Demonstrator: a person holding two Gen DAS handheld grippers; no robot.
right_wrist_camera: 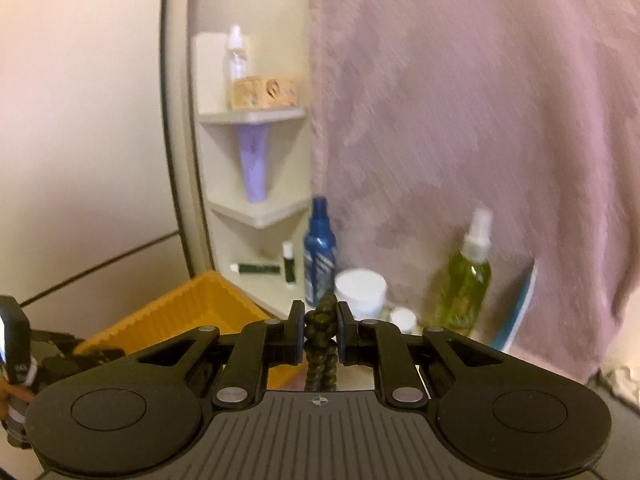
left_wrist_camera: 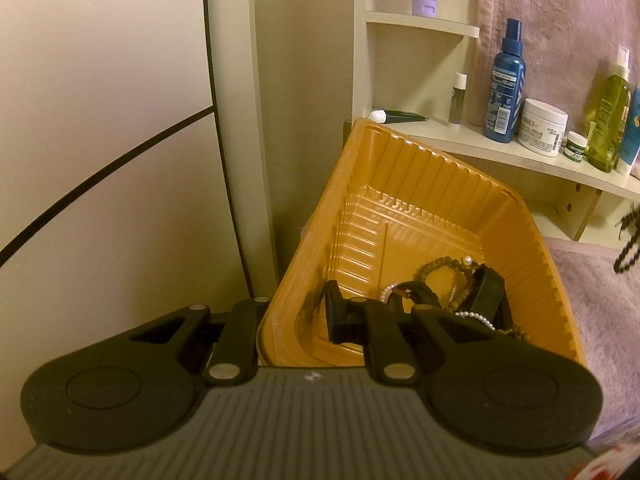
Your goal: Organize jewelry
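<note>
An orange ribbed plastic tray [left_wrist_camera: 400,140] is tilted up, and my left gripper [left_wrist_camera: 288,316] is shut on its near-left wall, one finger outside and one finger [left_wrist_camera: 334,312] inside. In the tray's low corner lie a brown bead bracelet [left_wrist_camera: 440,264], a pearl strand [left_wrist_camera: 476,318] and a black band [left_wrist_camera: 490,292]. My right gripper [right_wrist_camera: 319,330] is shut on a dark beaded bracelet [right_wrist_camera: 320,320], whose loop hangs below the pads. That bracelet [left_wrist_camera: 628,240] also shows at the right edge of the left wrist view. In the right wrist view the tray [right_wrist_camera: 180,312] sits low left.
A white corner shelf [left_wrist_camera: 500,152] behind the tray carries a blue spray bottle [left_wrist_camera: 505,88], a white cream jar [left_wrist_camera: 542,126], a green bottle [left_wrist_camera: 608,120] and small tubes. A pink towel [right_wrist_camera: 480,120] hangs on the right. A pale wall panel [left_wrist_camera: 100,120] fills the left.
</note>
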